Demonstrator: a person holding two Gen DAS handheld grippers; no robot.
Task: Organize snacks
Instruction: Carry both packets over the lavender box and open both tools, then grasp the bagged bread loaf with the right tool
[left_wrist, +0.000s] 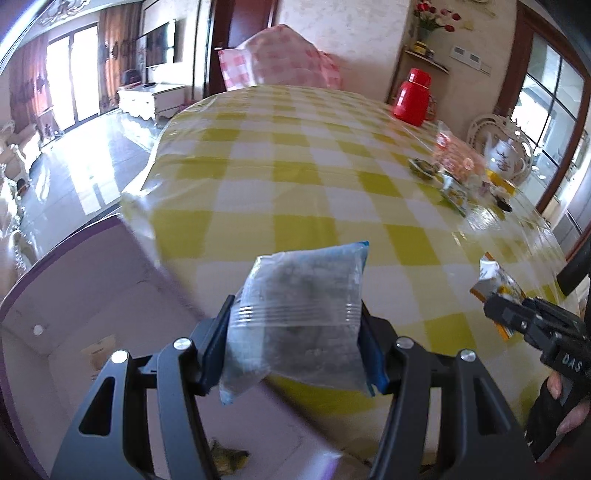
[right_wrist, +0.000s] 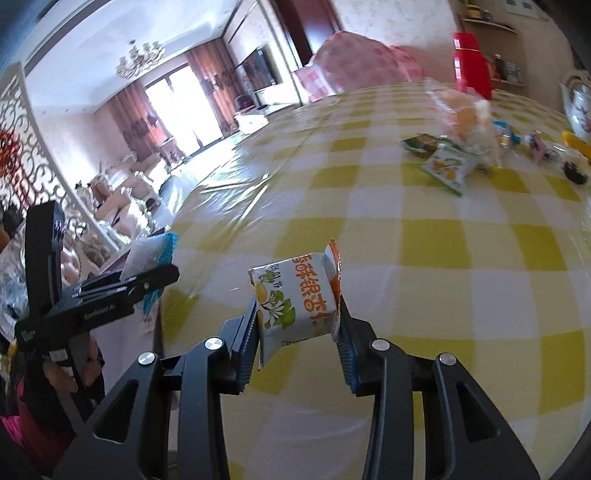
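You are in the carrying step: each gripper already has a snack and both hang over the near edge of the table (left_wrist: 258, 177) with its yellow-checked cloth.

Your left gripper (left_wrist: 295, 332) is about half open, its pads pressed on the sides of a clear packet (left_wrist: 295, 299) with dark contents and a blue edge. The packet stands up between the fingers, out past the table's left corner and above a white box (left_wrist: 92, 295) that sits beside and below the table.

Your right gripper (right_wrist: 297, 325) is closed narrower on a small white and orange packet (right_wrist: 295, 295) printed with green leaves, held clear of the cloth over the table's near side.

The rest of the snacks (right_wrist: 454, 147) lie in a loose heap on the far right of the table, near a red flask (right_wrist: 471, 62).

Judging by this, the box is likely where the snacks go. The next move calls for bringing each packet over its opening and lowering it before you release, left one first since it is closer.
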